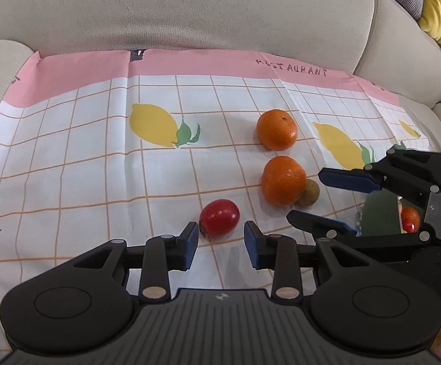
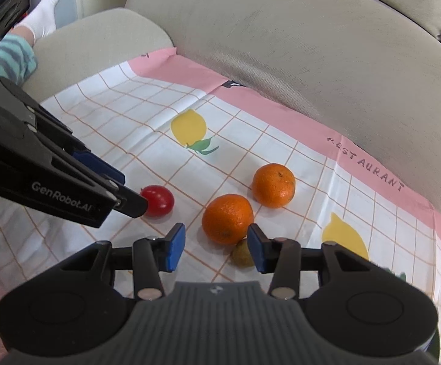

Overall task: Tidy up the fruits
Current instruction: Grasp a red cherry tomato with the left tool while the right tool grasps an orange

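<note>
Two oranges, a red tomato and a small brown-green fruit lie on a checked cloth (image 1: 83, 158) on a sofa seat. In the left wrist view the tomato (image 1: 219, 218) is just ahead of my open left gripper (image 1: 221, 245), close to its left fingertip. The near orange (image 1: 283, 181) touches the brown fruit (image 1: 309, 193); the far orange (image 1: 276, 130) lies behind. My right gripper (image 1: 322, 194) is open beside them. In the right wrist view my right gripper (image 2: 216, 245) is open before the near orange (image 2: 227, 219) and brown fruit (image 2: 241, 254). The far orange (image 2: 273, 185), tomato (image 2: 158, 200) and left gripper (image 2: 123, 190) show too.
The beige sofa backrest (image 1: 175, 9) rises behind the cloth, with the armrest (image 2: 98, 39) at the left. A yellow cushion (image 1: 439, 3) sits at the far right. A person's socked foot (image 2: 42, 12) rests past the armrest. A green packet (image 1: 380, 216) lies behind the right gripper.
</note>
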`<state>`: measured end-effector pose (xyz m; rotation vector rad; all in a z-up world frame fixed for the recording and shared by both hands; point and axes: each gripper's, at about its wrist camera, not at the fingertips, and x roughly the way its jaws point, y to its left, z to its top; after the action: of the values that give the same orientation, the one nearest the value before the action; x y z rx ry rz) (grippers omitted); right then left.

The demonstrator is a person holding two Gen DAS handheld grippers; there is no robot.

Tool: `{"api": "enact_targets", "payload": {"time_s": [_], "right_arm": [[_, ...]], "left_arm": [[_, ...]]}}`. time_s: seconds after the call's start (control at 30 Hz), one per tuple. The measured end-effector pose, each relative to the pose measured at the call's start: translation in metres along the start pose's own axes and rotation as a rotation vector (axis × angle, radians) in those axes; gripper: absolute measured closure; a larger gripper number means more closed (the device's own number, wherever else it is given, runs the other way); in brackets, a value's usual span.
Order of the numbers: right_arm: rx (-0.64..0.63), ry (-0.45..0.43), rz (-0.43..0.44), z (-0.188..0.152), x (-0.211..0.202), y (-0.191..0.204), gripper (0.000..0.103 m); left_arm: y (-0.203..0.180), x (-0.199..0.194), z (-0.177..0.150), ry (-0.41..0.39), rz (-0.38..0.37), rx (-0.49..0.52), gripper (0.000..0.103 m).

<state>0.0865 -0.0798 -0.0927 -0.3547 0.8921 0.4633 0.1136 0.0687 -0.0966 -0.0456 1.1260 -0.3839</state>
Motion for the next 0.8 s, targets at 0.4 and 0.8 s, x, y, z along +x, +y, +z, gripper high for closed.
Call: {"api": "enact_targets", "payload": {"time_s": [0.4, 0.8], "right_arm": [[-0.042, 0.031, -0.002, 0.005, 0.023, -0.007, 0.061], [-0.069, 0.033, 0.022, 0.008, 0.034, -0.006, 0.06]], "left_arm": [[-0.001, 0.016, 0.005, -0.013, 0.003, 0.062, 0.062], [0.005, 0.026, 0.007, -0.002, 0.006, 0.032, 0.063]]}}
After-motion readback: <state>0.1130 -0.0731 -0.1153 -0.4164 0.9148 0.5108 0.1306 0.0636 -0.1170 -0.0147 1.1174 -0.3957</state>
